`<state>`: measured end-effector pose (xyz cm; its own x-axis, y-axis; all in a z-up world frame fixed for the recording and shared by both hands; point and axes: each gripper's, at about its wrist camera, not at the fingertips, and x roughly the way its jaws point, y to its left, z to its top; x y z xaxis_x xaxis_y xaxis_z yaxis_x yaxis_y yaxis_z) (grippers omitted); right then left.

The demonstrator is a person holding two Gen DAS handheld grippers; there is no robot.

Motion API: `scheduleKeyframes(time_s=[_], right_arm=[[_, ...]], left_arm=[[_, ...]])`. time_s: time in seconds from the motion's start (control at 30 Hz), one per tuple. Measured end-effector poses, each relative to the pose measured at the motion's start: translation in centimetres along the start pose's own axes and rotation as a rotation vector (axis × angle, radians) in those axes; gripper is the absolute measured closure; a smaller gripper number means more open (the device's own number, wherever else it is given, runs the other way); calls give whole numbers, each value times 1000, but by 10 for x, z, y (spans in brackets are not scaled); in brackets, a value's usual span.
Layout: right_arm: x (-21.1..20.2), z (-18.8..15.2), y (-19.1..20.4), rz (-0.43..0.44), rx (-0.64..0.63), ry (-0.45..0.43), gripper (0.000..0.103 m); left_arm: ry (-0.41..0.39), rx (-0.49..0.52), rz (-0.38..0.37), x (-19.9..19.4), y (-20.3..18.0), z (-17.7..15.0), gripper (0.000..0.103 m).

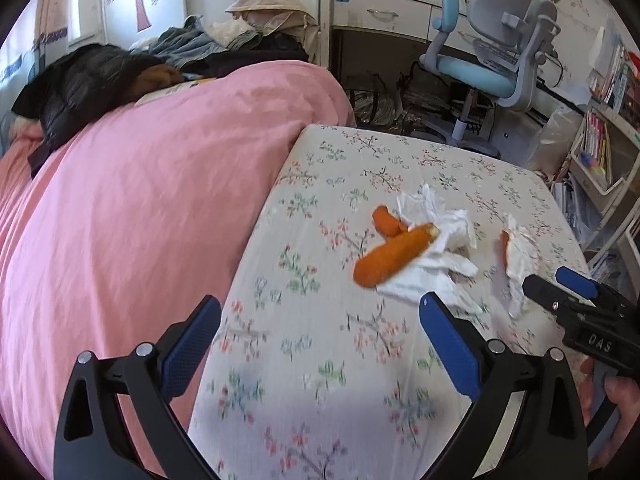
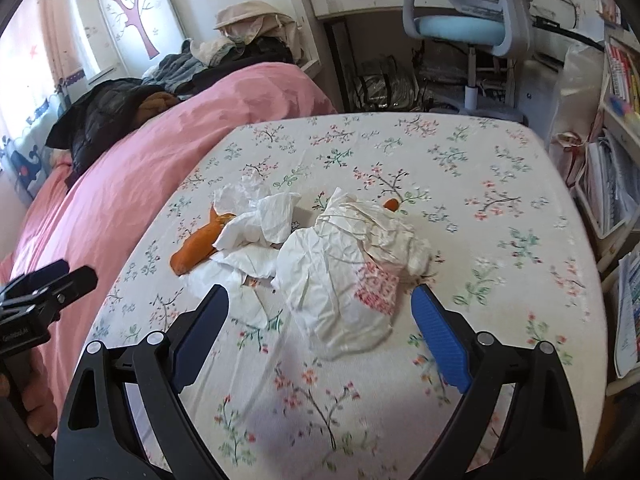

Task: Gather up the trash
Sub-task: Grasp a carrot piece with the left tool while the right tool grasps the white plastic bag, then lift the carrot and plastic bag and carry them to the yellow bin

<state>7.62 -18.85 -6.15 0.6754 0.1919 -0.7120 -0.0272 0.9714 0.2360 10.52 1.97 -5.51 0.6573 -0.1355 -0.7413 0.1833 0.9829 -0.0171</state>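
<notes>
Both grippers sit closest to the lenses, each with its jaws spread wide and nothing between them. From the left wrist view, the left gripper (image 1: 320,308) hovers over the seam where the pink quilt (image 1: 152,208) meets the floral sheet (image 1: 320,360); from the right wrist view, the right gripper (image 2: 320,296) hangs low over the sheet with the trash just beyond its blue fingertips (image 2: 430,312).

Largest in the room is the bed, its pink quilt piled with a black jacket (image 1: 80,84) and other clothes (image 1: 208,40) at the far end. Beyond the foot stands a blue and grey desk chair (image 1: 492,52) at a white desk (image 1: 380,12), and a bookshelf (image 1: 600,136) fills the right edge.

On the floral sheet the trash lies in two clumps, touching or nearly so. Nearest the right gripper is a big crumpled white wrapper (image 2: 352,256) with a red-and-white printed patch, a small orange peel scrap (image 2: 393,203) showing at its far edge. Just left of it lies a heap of crumpled white tissues (image 2: 256,220), partly covering a long orange peel (image 2: 198,246); the left wrist view shows a second, shorter peel piece (image 1: 386,220) beside that one.
</notes>
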Motion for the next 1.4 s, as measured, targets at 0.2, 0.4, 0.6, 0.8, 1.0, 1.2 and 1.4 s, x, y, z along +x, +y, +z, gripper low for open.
scheduleKeyframes(time_s=[0.2, 0.4, 0.6, 0.8, 1.0, 1.2, 1.4], right_arm=[[17, 4, -7, 26, -8, 25, 22], [23, 9, -31, 103, 37, 66, 69], [15, 20, -46, 162, 47, 39, 86], [-6, 28, -48, 211, 37, -11, 88], [-31, 31, -63, 263, 101, -64, 88], [-45, 28, -78, 289, 155, -69, 88], [-52, 30, -97, 265, 206, -87, 88]], left_arm=[[-14, 114, 1, 22, -22, 13, 8], [21, 206, 0, 46, -40, 17, 12], [120, 222, -75, 72, -43, 20, 56], [112, 187, -150, 59, -36, 25, 92], [78, 163, -192, 35, -27, 27, 94], [91, 218, -157, 52, -41, 24, 83], [110, 281, -128, 73, -59, 24, 55]])
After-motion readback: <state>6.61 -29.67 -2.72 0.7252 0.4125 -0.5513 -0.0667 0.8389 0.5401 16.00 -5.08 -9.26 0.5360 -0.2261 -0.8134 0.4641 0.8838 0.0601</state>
